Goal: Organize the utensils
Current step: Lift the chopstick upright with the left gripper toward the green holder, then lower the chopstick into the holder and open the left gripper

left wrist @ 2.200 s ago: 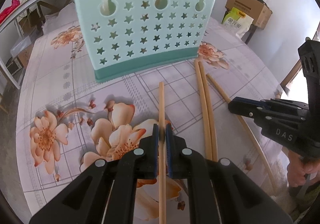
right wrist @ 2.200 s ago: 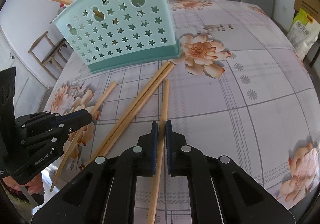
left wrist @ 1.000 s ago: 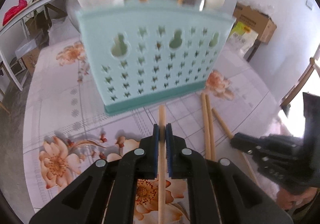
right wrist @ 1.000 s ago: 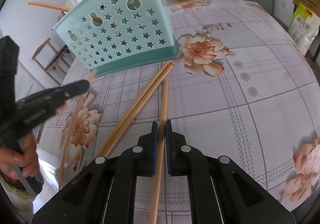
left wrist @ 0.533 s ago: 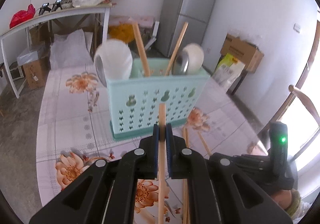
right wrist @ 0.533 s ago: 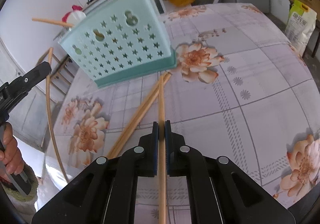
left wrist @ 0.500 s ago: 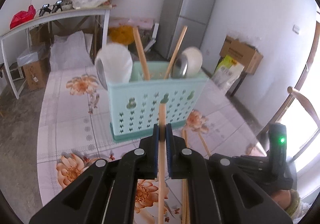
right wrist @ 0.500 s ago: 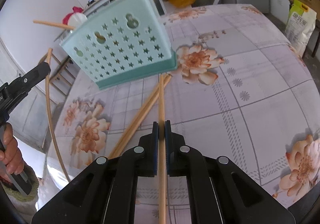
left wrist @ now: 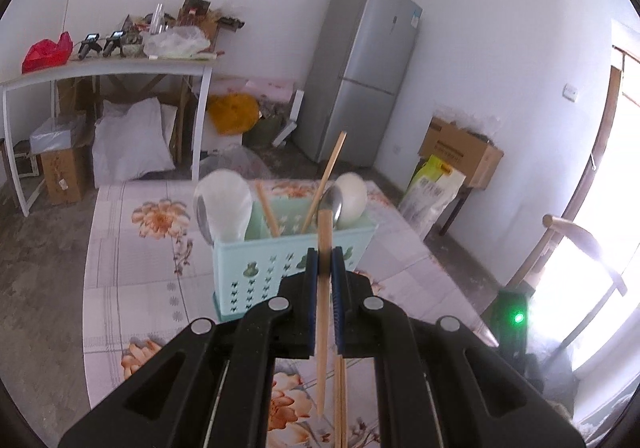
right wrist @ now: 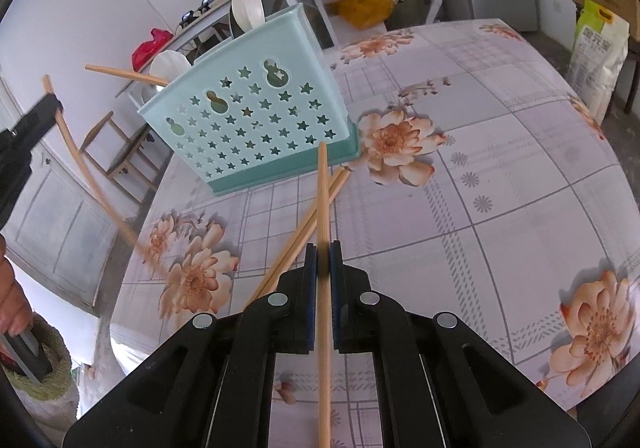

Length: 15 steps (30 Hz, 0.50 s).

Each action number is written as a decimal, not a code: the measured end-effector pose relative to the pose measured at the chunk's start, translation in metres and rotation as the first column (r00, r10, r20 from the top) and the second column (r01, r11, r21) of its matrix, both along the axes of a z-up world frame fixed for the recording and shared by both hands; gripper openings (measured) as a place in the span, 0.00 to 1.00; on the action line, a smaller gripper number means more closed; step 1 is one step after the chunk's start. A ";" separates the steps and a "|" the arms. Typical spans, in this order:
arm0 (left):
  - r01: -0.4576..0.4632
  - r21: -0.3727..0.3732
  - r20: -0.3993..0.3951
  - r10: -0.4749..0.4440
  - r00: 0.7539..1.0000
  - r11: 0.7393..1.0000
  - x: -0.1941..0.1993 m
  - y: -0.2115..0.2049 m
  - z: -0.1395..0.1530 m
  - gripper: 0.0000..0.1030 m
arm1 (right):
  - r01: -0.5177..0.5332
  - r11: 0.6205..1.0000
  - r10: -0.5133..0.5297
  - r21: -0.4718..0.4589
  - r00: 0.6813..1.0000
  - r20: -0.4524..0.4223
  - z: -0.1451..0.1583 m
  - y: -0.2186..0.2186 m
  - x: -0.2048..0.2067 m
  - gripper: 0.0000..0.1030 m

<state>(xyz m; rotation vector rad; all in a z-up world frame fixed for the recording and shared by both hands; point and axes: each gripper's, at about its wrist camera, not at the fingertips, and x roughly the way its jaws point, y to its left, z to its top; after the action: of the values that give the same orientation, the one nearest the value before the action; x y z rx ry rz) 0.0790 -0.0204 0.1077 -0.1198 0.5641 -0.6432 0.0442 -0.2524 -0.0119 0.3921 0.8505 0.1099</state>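
**Both grippers up, a chopstick in each**

While the table (right wrist: 500, 176) keeps its flowered cloth, the left gripper (left wrist: 325, 260) is raised over it, jaws clenched on a chopstick (left wrist: 323, 312) that runs straight out between the blue pads, its tip showing against the top edge of the holder (left wrist: 280, 260). From the right wrist view this same gripper sits at the far left of the picture, off the table's edge, with its stick slanting down toward the cloth. Next along, the mint holder (right wrist: 256, 120) with star cut-outs stands upright near the far left part of the table. Two spoons (left wrist: 224, 208) and two more sticks stand in it, leaning. Just in front of its base, a pair of chopsticks (right wrist: 304, 228) lies flat on the cloth, side by side, pointing at the holder's right corner. Farther right, the right gripper (right wrist: 323, 264) is tilted down at the table, jaws clamped on a second chopstick (right wrist: 322, 216) whose tip reaches the holder's lower edge in the picture; whether it touches I cannot tell. Beyond the table's far edge stands a fridge (left wrist: 360, 76).
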 end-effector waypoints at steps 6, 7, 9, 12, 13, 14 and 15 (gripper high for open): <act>0.007 -0.050 0.046 -0.005 0.999 0.999 -0.001 0.002 0.022 0.06 | 0.010 1.000 -0.010 0.006 1.000 0.002 0.000 -0.003 -0.001 0.04; 0.011 -0.062 0.057 -0.008 0.998 0.998 -0.001 0.002 0.027 0.06 | 0.010 1.000 -0.010 0.006 1.000 0.003 0.001 -0.003 -0.001 0.04; 0.021 -0.082 0.074 -0.015 0.997 0.996 0.000 0.002 0.035 0.06 | 0.011 1.000 -0.011 0.008 1.000 0.002 0.001 -0.003 -0.002 0.04; 0.026 -0.102 0.119 -0.013 0.993 0.994 0.002 0.000 0.054 0.06 | 0.010 1.000 -0.010 0.013 1.000 0.000 0.001 -0.004 -0.001 0.04; 0.026 -0.110 0.136 -0.011 0.991 0.994 0.003 0.000 0.061 0.06 | 0.009 1.000 -0.009 0.015 1.000 0.000 0.001 -0.004 -0.001 0.04; 0.025 -0.117 0.152 -0.007 0.988 0.993 0.004 0.000 0.067 0.06 | 0.008 1.000 -0.008 0.016 1.000 -0.001 0.001 -0.004 -0.001 0.04; 0.024 -0.124 0.168 -0.003 0.986 0.992 0.004 0.000 0.073 0.06 | 0.007 1.000 -0.007 0.017 1.000 -0.001 0.001 -0.004 0.000 0.04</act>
<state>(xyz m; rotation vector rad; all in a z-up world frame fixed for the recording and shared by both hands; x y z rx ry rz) 0.0831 -0.0201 0.1807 -0.1788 0.3620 -0.6951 0.0438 -0.2567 -0.0112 0.4110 0.8497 0.1108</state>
